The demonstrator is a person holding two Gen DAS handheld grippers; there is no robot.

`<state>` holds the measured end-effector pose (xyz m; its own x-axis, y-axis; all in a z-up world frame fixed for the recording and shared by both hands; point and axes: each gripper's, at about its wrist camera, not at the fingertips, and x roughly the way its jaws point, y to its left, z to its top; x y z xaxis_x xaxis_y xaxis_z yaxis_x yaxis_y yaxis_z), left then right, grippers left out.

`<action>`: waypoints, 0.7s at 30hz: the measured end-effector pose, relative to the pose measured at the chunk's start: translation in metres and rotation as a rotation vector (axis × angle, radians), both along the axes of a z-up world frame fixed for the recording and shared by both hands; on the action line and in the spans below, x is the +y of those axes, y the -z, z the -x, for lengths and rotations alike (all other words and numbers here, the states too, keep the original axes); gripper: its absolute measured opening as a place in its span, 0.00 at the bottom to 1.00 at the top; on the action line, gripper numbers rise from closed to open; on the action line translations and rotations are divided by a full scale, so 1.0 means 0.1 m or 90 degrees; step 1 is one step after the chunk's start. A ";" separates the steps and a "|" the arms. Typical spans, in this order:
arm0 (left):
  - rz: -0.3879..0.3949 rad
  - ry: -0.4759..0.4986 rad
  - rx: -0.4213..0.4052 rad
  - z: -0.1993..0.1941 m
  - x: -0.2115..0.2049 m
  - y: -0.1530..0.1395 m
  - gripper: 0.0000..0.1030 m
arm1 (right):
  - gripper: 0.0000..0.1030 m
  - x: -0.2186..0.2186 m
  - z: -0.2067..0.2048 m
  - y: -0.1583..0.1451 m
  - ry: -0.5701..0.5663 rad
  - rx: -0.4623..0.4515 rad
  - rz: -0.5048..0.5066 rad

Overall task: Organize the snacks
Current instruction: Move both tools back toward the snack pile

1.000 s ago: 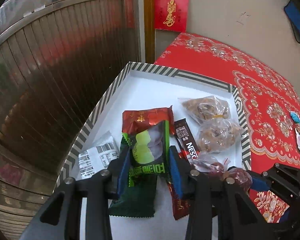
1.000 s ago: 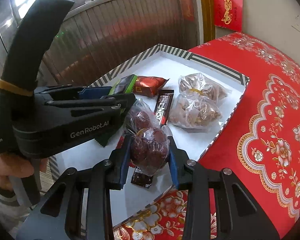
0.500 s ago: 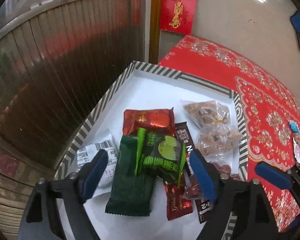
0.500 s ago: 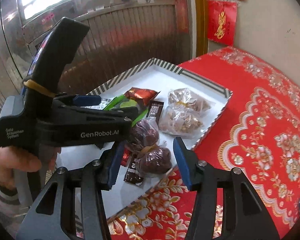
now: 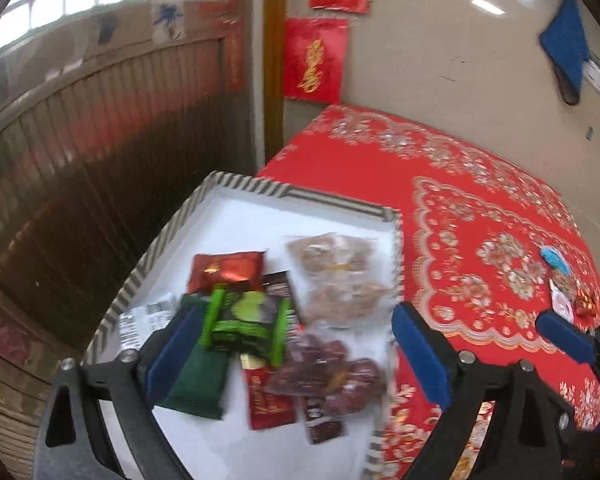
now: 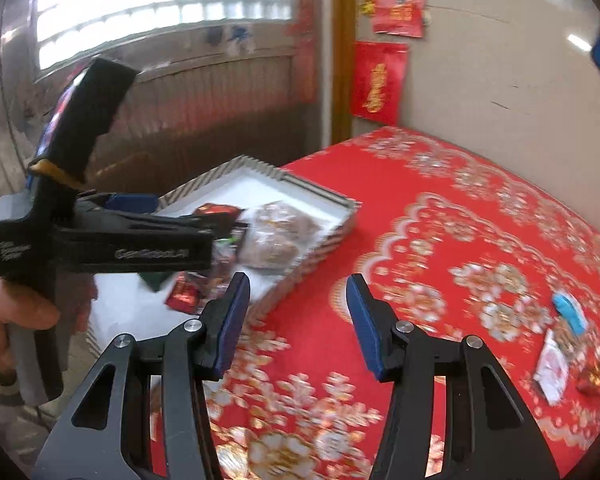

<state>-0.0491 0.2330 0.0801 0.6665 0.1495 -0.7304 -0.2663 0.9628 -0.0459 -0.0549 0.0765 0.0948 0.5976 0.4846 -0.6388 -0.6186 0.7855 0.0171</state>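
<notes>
Red floral cloth covers the desk (image 6: 440, 208), and the striped tray (image 5: 300, 194) at its left end already carries the sorted packets, the green packet (image 5: 244, 322) uppermost. The remaining snacks (image 6: 568, 344) lie loose on the cloth, ahead and to the right of the right tool (image 6: 298, 320), well apart from the tray. The right tool is nearer them; it stands released and empty. The left tool (image 5: 296, 356) hangs above the tray, jaws opening, gripping nothing.
</notes>
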 end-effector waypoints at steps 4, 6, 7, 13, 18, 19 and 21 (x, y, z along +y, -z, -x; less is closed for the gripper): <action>-0.011 0.038 -0.005 -0.04 -0.32 -0.03 0.95 | 0.49 -0.29 -0.03 0.00 0.049 -0.006 0.003; -0.010 0.057 -0.008 -0.08 -0.48 -0.04 0.95 | 0.49 -0.44 -0.05 0.00 0.068 -0.002 -0.001; -0.010 0.065 -0.010 -0.09 -0.56 -0.05 0.95 | 0.49 -0.50 -0.07 0.01 0.073 0.001 -0.003; -0.006 0.118 -0.006 -0.21 -1.03 -0.03 0.95 | 0.49 -0.91 -0.08 0.05 0.123 0.004 0.005; -0.007 0.156 -0.003 -0.28 -1.42 0.00 0.95 | 0.49 -1.31 -0.07 0.08 0.171 0.010 0.000; -0.007 0.162 -0.001 -0.30 -1.49 0.00 0.95 | 0.49 -1.36 -0.08 0.09 0.178 0.010 0.000; -0.006 0.175 0.001 -0.33 -1.62 0.01 0.95 | 0.49 -1.53 -0.08 0.09 0.199 0.011 -0.002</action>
<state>-0.0160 0.0710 0.0794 0.6819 -0.0297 -0.7309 0.0049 0.9993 -0.0361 -0.0472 -0.0765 0.0856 0.7068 0.2804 -0.6495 -0.3462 0.9377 0.0280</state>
